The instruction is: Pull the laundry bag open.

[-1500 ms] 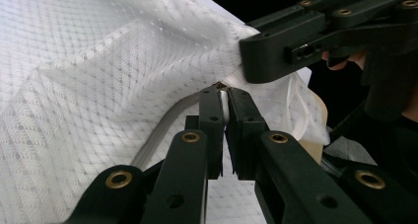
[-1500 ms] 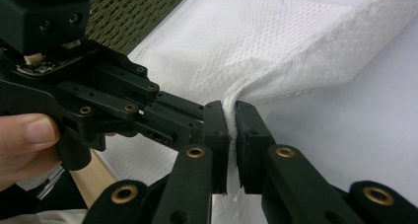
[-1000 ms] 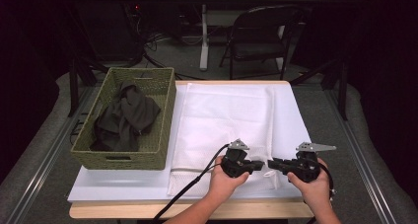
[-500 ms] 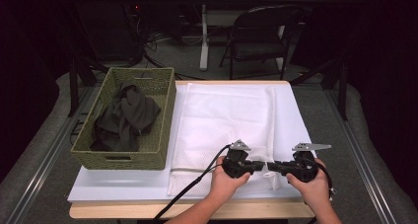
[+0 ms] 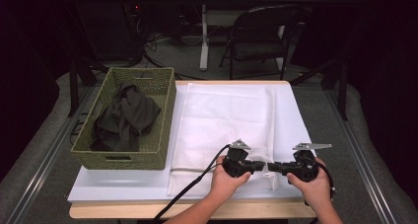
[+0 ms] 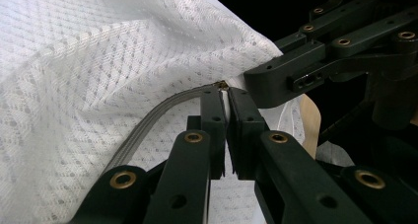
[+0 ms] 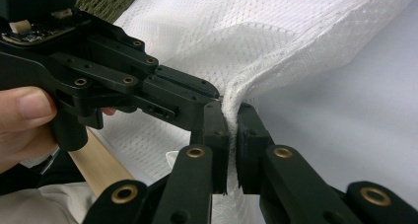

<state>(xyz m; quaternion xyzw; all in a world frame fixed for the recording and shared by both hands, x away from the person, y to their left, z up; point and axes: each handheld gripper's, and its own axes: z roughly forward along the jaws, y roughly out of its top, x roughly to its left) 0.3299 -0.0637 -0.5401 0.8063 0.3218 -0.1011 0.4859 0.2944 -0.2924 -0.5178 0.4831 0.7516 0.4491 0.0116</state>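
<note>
A white mesh bag [image 5: 226, 120] lies flat on the white table cover. At its front right corner my two grippers meet tip to tip. My left gripper [image 5: 261, 166] points right. In the left gripper view, that gripper [image 6: 226, 92] is shut on the bag's edge where the grey zipper [image 6: 157, 115] ends. My right gripper [image 5: 272, 167] points left. In the right gripper view, this gripper [image 7: 231, 113] is shut on a raised fold of the mesh bag [image 7: 276, 41], right beside the left gripper [image 7: 207, 93]. The corner is lifted slightly off the table.
A green wicker basket [image 5: 123, 160] stands at the left of the table with dark clothes [image 5: 125, 118] inside. The table's wooden front edge [image 5: 148, 211] runs just below the hands. A folding chair [image 5: 261, 31] stands beyond the far edge.
My right gripper has edged slightly left toward the left one. The bag and the basket lie as before.
</note>
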